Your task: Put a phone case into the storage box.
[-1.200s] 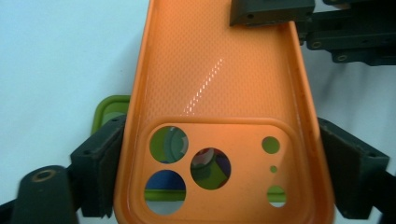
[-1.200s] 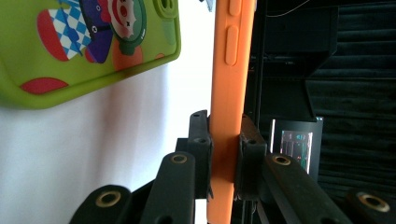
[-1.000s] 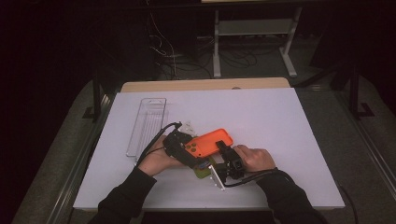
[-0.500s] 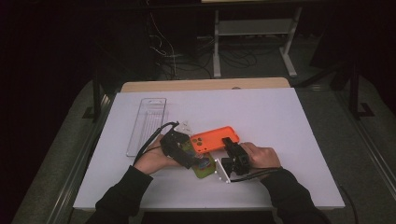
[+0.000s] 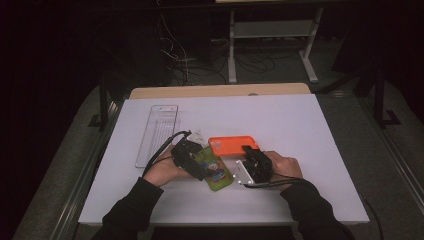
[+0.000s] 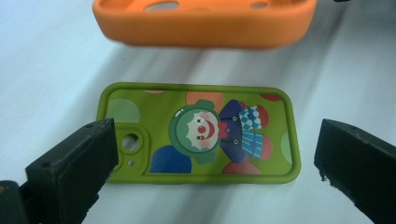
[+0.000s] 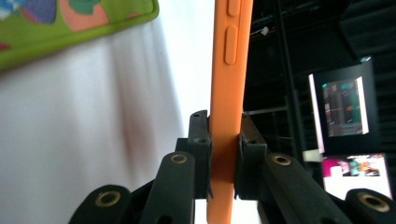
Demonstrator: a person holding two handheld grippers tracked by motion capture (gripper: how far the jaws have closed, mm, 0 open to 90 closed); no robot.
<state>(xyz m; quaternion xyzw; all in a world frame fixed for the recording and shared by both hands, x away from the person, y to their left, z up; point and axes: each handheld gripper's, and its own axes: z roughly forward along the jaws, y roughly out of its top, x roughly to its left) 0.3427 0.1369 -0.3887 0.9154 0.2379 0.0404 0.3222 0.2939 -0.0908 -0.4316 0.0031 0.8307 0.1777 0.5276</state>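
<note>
The right tongs (image 7: 223, 154) are clenched on the edge of the orange case (image 7: 229, 84), holding it lifted off the table (image 5: 300, 120) so it stays clear of the work below. The left tongs (image 6: 210, 163) are released, jaws spread wide either side of the green case (image 6: 198, 133), which lies flat, printed back up, on the table just beside the orange case. This spread suits a grasp across the green case.

orange phone case (image 7: 227, 93) edge-on between the right claw's (image 7: 223, 154) clamped jaws, green case (image 7: 70, 28) beside
</note>
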